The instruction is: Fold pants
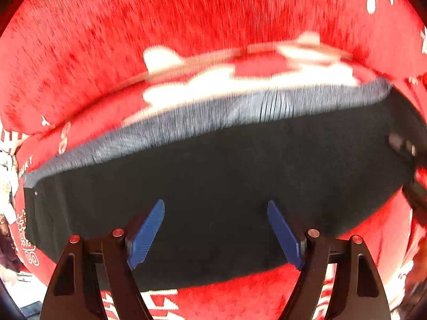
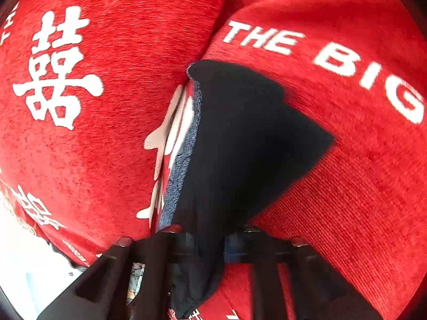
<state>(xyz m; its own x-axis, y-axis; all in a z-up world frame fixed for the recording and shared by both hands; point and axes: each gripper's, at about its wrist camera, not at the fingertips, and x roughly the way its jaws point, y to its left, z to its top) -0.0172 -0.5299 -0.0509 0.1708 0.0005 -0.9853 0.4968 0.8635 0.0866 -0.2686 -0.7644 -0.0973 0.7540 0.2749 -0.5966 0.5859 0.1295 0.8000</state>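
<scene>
The black pants [image 1: 213, 176] lie folded on the red cloth, with a blue-grey inner band [image 1: 240, 109] along their far edge. My left gripper [image 1: 216, 229] hovers over the pants, open and empty, its blue fingers [image 1: 146, 234] spread wide. In the right wrist view the pants [image 2: 240, 138] rise as a black wedge from my right gripper [image 2: 205, 240], which is shut on the pants' fabric; its pads are hidden by the cloth. The other gripper shows at the right edge of the left wrist view [image 1: 405, 149].
A red cloth with white characters [image 2: 56, 66] and the words "THE BIG" [image 2: 320, 53] covers the whole surface [image 1: 160, 26]. A fold line in the cloth runs up from the pants [image 2: 213, 32]. A pale floor area shows at lower left [image 2: 21, 266].
</scene>
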